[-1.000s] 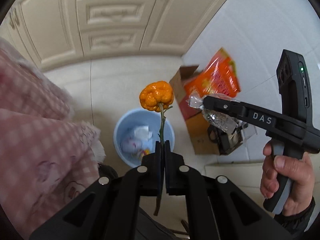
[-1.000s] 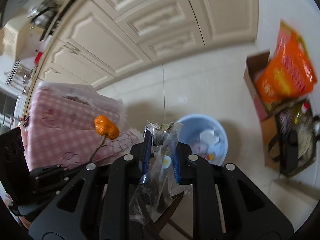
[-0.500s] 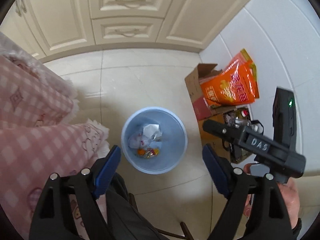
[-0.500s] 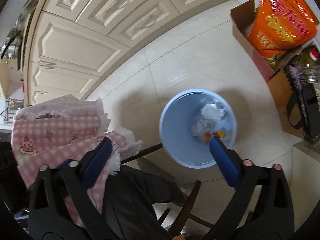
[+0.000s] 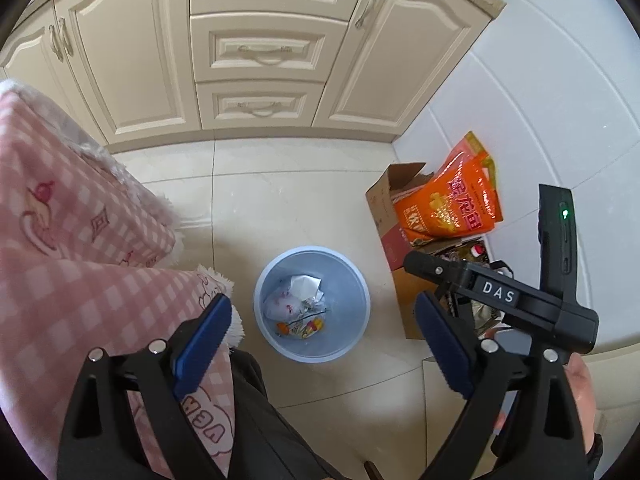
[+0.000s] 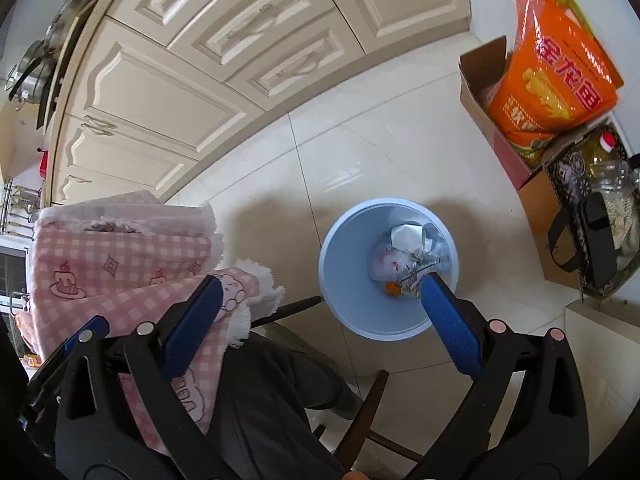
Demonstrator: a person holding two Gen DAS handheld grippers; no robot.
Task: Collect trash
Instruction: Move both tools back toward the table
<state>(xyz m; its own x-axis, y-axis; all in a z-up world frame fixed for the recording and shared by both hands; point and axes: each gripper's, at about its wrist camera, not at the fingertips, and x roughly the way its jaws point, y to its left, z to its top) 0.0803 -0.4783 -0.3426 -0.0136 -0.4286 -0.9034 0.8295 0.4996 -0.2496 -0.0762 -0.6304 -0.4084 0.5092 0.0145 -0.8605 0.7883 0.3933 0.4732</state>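
A light blue trash bin (image 5: 276, 340) stands on the tiled floor below both grippers; it also shows in the right wrist view (image 6: 344, 264). Inside lie crumpled white paper (image 5: 305, 285), a clear plastic wrapper (image 6: 430, 252) and the orange flower (image 6: 392, 289) with its stem. My left gripper (image 5: 322, 326) is open and empty, high above the bin. My right gripper (image 6: 318, 294) is open and empty, also above the bin; its body shows in the left wrist view (image 5: 496, 292) to the right of the bin.
A pink checked cloth (image 5: 60, 248) covers the table at the left. A cardboard box (image 5: 386, 204) with an orange bag (image 5: 460, 200) stands right of the bin, by the white wall. Cream cabinets (image 5: 260, 48) line the back. A dark chair (image 6: 360, 412) is below.
Both grippers opened and dropped their loads: the orange flower from the left, the plastic wrapper from the right. Both now lie in the bin. Both grippers have risen higher above it.
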